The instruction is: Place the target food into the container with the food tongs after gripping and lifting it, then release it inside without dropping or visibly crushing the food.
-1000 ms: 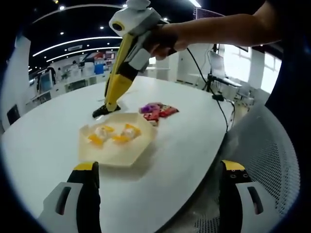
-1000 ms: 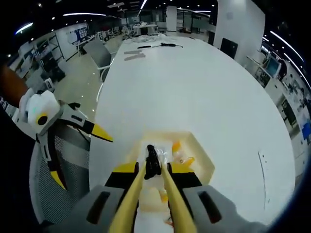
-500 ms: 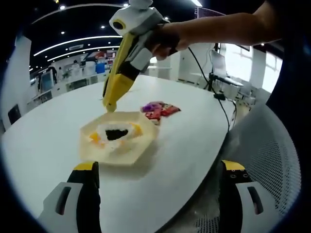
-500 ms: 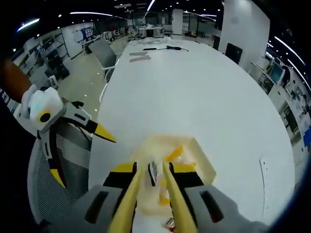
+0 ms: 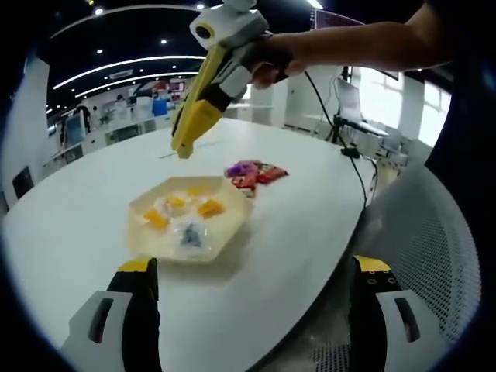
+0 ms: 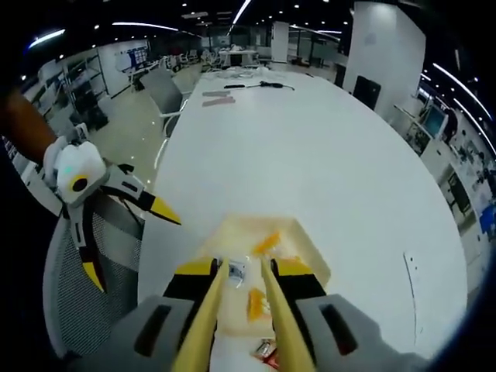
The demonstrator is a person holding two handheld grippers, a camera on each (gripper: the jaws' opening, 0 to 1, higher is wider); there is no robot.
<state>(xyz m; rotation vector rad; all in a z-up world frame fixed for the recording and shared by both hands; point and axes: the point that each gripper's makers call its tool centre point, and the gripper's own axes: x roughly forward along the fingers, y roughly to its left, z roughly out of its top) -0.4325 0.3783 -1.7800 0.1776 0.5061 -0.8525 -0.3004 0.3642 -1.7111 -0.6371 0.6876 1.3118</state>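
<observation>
Container (image 5: 186,226) position: the hexagonal cream tray sits on the white surface (image 5: 70,217), near the edge closest to me in the left gripper view. I count orange food pieces (image 5: 209,207) and a clear-wrapped item with a bluish centre (image 5: 190,235) lying inside it. A small pile of red and purple wrapped snacks (image 5: 252,175) lies on the surface just beside the tray, on its far right side.

Right hand-held gripper (image 5: 182,149) hangs above the tray's far edge, clear of the food, held from above by a hand (image 5: 267,62). Food tongs (image 6: 246,267) are clamped in it, their yellow arms narrowly apart at the tips, nothing between them. In the right gripper view, the tray (image 6: 306,248) lies directly under the tong tips.

Left hand-held gripper (image 6: 124,229) is off the surface beside a mesh chair (image 6: 74,302), its jaws spread wide and empty.
</observation>
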